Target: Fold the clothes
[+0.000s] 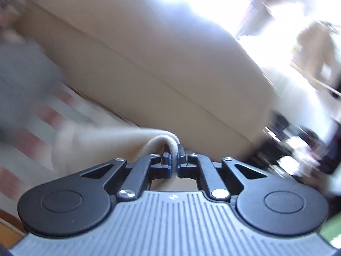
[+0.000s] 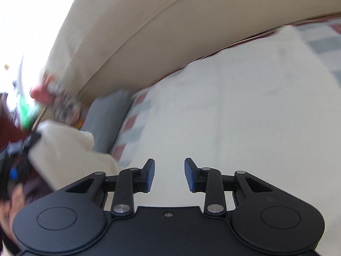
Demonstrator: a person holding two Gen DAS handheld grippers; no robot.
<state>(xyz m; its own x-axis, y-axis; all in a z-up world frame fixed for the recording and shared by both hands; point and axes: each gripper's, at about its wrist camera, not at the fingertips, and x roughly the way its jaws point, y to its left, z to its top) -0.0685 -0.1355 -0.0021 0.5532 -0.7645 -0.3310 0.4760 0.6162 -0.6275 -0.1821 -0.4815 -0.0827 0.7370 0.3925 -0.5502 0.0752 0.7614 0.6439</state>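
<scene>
The left gripper (image 1: 174, 160) has its fingers clamped on a thick edge of the cream garment (image 2: 234, 117), lifting that edge off the striped bedcover (image 1: 32, 128) — most likely to carry it over for a fold. The rest of the garment lies spread flat on the bedcover beside the beige headboard (image 2: 138, 32). The right gripper (image 2: 169, 175) hovers over the flat part with fingers apart and holding nothing, probably ready to pin or pinch it — no container shows in either view.
</scene>
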